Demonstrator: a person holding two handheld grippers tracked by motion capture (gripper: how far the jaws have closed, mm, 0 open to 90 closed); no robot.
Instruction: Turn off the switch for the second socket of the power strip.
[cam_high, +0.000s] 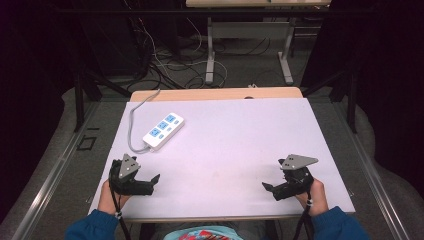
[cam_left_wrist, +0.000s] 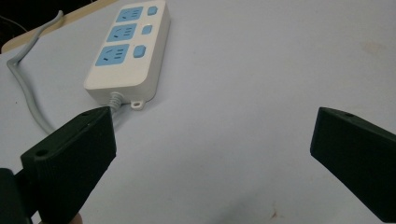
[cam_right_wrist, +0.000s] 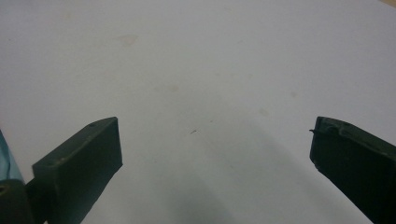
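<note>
The white power strip (cam_high: 163, 131), upper left on the worktop (cam_high: 240, 145), looks rigid, light and smooth; grip across its narrow sides. Left hand-held gripper (cam_high: 142, 184) and right hand-held gripper (cam_high: 280, 189) both gape wide, empty

A matt, smooth, pale lilac sheet (cam_high: 230, 145) is covering the desk, with bare wood showing along its far edge (cam_high: 215, 93). A glossy white plastic power strip (cam_high: 163, 131) with blue sockets is trailing a grey rubbery cord (cam_high: 132, 127). Both grippers' jaws are looking like matt black plastic.
</note>
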